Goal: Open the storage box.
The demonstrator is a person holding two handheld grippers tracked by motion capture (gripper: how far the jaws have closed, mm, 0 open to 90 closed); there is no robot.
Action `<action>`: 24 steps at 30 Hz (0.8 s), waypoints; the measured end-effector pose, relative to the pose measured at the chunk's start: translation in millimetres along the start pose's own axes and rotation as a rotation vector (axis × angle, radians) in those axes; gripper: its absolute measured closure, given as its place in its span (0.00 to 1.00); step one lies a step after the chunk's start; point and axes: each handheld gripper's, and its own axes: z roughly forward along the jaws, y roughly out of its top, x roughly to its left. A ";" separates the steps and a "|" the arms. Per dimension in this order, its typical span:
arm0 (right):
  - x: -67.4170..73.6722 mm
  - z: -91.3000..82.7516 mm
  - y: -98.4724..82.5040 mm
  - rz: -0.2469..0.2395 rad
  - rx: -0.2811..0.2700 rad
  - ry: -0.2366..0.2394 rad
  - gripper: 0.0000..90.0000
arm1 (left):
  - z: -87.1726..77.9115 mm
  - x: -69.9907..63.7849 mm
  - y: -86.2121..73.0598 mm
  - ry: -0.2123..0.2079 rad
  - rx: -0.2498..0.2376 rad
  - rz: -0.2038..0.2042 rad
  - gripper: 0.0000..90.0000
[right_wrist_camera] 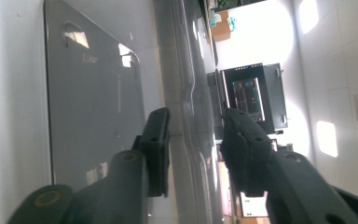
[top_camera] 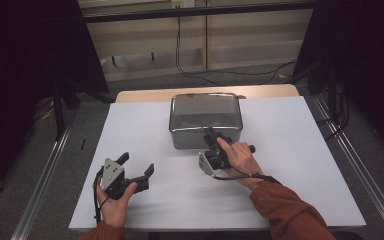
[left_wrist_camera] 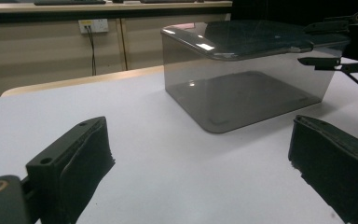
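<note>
Bench [top_camera: 290, 165]: white surface, frame centre.
Smoked plastic box [top_camera: 205, 120]: lidded, upper centre.
Right gripper [top_camera: 213, 142]: jaws straddle box's near lid rim; contact unclear.
Left gripper [top_camera: 136, 167]: lower left, jaws wide apart, holding nothing.

A flat white table top [top_camera: 290, 175] carries the things. A strip of light brown wood [top_camera: 145, 95] shows along its far edge. One see-through grey plastic box with rounded corners and a lid [top_camera: 205, 120] sits on the table, near the middle of the far edge. The box stands flat and upright. The wide white part near the front edge is bare.
</note>
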 end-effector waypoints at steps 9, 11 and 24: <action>2.3 -0.1 1.9 -0.016 -0.004 -0.004 0.86 | 3.3 0.8 0.7 -0.022 0.001 -0.024 0.08; 0.9 -0.3 1.9 -0.006 -0.005 0.001 0.86 | 3.6 2.4 0.4 -0.024 0.003 -0.033 0.09; -1.3 -1.3 1.9 -0.014 -0.014 0.000 0.88 | 8.4 2.8 2.7 -0.075 -0.009 -0.013 0.06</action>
